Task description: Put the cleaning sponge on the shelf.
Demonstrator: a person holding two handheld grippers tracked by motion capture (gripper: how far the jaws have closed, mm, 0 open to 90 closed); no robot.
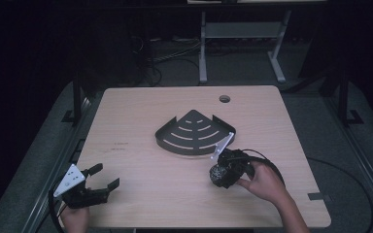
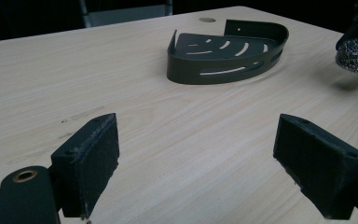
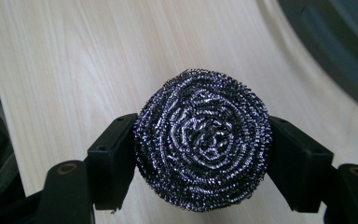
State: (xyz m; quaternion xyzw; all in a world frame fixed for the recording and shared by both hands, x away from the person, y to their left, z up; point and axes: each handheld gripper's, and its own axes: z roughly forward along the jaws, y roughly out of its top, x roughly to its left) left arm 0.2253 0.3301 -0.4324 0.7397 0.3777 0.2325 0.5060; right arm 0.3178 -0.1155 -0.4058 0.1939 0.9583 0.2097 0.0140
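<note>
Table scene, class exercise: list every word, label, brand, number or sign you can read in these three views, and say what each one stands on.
There is none to quote: no readable text stands on anything here.
Table: faint dark marks on the wood, too small to tell if they are writing.
Corner shelf: plain dark metal with slots, no label.
Steel scourer: no tag.
Right gripper and left gripper: unmarked pads.

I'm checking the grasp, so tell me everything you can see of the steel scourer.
The scourer is a round pad of coiled, shiny metal wire, silvery with dark gaps, wound in a spiral. The right hand-held gripper is shut on it, one black jaw pressing each side. In the left gripper view it hangs above the table with its shadow below, so it looks lifted. It sits near the dark slotted corner rack, on the person's side, apart from it.
</note>
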